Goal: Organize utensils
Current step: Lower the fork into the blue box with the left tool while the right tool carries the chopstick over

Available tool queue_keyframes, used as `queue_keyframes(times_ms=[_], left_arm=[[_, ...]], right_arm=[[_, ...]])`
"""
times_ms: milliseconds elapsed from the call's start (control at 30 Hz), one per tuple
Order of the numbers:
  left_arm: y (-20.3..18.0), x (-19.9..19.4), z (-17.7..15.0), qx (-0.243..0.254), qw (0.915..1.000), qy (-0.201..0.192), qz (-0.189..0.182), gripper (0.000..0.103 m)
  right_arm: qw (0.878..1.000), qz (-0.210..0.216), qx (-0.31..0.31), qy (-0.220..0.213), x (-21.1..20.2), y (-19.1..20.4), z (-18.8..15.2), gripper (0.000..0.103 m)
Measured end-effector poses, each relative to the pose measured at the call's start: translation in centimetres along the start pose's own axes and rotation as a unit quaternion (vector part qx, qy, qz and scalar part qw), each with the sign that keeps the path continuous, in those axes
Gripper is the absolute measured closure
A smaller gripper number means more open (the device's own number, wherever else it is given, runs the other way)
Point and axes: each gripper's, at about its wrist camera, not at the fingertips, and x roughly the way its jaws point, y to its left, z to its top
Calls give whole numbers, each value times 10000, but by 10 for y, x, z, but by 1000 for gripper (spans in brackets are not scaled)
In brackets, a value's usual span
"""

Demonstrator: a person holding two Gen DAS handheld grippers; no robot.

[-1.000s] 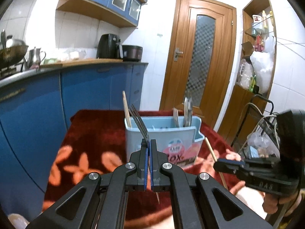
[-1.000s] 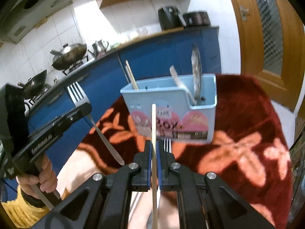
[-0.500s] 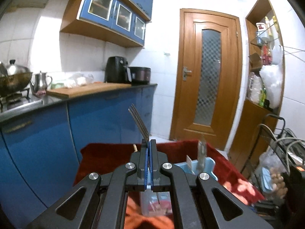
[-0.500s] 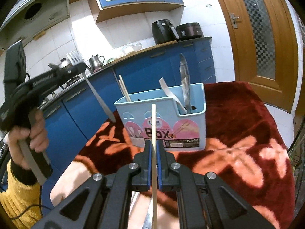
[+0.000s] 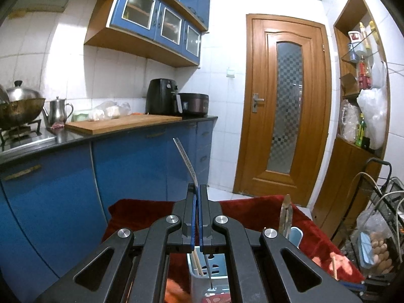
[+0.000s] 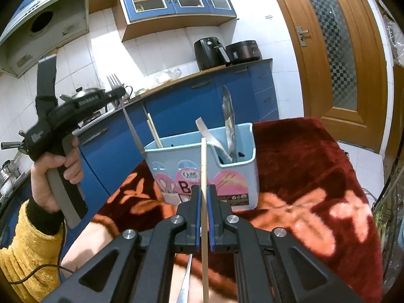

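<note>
A light blue utensil box [image 6: 204, 174] with pink labels stands on a red flowered cloth [image 6: 303, 176]. It holds a chopstick [image 6: 154, 132], a white utensil and a metal knife [image 6: 228, 118]. My left gripper [image 5: 197, 189] is shut on a metal fork [image 5: 185, 160], tines up; its handle tip hangs into the box [image 5: 209, 275]. In the right wrist view the left gripper [image 6: 118, 93] holds the fork [image 6: 128, 121] over the box's left end. My right gripper [image 6: 204, 189] is shut on a wooden chopstick [image 6: 204, 166], in front of the box.
Blue kitchen cabinets [image 5: 141, 161] with a cutting board [image 5: 121, 123], air fryer [image 5: 161, 101] and wok [image 5: 17, 108] run behind the table. A wooden door [image 5: 285, 108] and a wire rack [image 5: 378, 222] stand at the right. A metal utensil [image 6: 185, 282] lies below my right gripper.
My left gripper has risen and moved over the box, and the fork's handle now dips into it. My right gripper has held the chopstick in front of the box.
</note>
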Motion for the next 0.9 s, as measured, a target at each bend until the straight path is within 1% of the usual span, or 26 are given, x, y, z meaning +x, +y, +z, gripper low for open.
queue_keyframes(times_ms=[167, 400, 533, 633, 767, 900], left_arm=[[-3, -3, 7, -16, 9999, -88, -79, 102], [-7, -1, 11, 84, 9997, -246, 25, 102], [-6, 7, 9, 30, 9998, -218, 34, 102], [-4, 11, 6, -30, 9998, -199, 38, 102], [-6, 16, -4, 2, 9998, -185, 75, 102], [-4, 17, -18, -43, 9999, -129, 30, 102]], right_arm=[[9998, 4, -6, -176, -5, -3, 9, 97], [9995, 47, 42, -308, -4, -5, 10, 97], [9993, 3, 35, -383, -7, -5, 11, 97], [9990, -17, 32, -441, -10, -4, 12, 97], [9988, -59, 29, -488, -12, -4, 14, 97], [9985, -109, 30, -540, -13, -5, 18, 97]])
